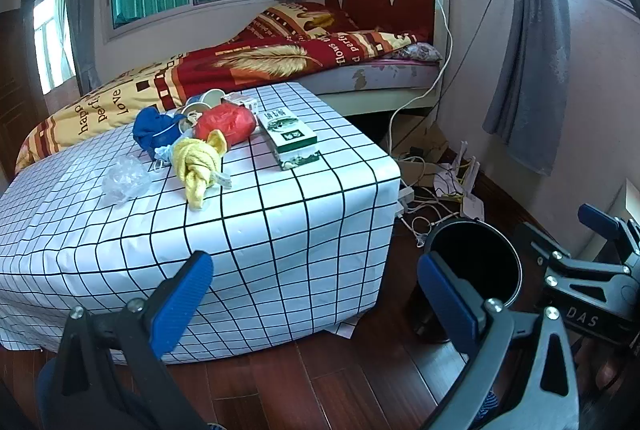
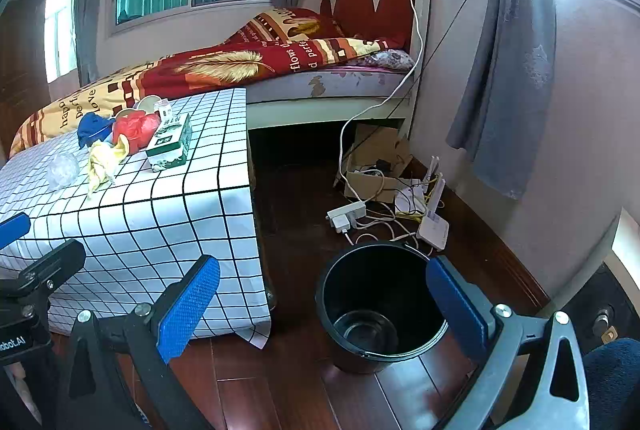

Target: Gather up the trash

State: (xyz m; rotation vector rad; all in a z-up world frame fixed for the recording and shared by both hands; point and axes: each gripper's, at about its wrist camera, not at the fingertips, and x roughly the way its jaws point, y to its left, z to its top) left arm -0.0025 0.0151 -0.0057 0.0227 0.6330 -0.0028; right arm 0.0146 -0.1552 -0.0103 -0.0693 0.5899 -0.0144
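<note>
Both claws are spread wide with nothing between the blue pads: my left gripper hangs low in front of the table's near corner, and my right gripper hangs over the floor with the black bucket sitting between its fingers in that view. That bucket stands upright on the dark wood floor, mouth up, just off the table's right side, and looks bare inside as far as I can see. All the trash is piled toward the far-left part of the table, which has a white cloth with a black grid on it. Nearest my side is a crumpled clear plastic wad, then a knotted yellow rag whose long axis runs roughly toward me and away, loose end pointing at me. Behind it sit a blue bag and a red bag, touching or nearly so, with a couple of paper cups behind them. To the right of the red bag lies a green and white carton, flat on its side, long axis running front to back, one short end facing me. A bed with a red and yellow blanket is right behind the table.
</note>
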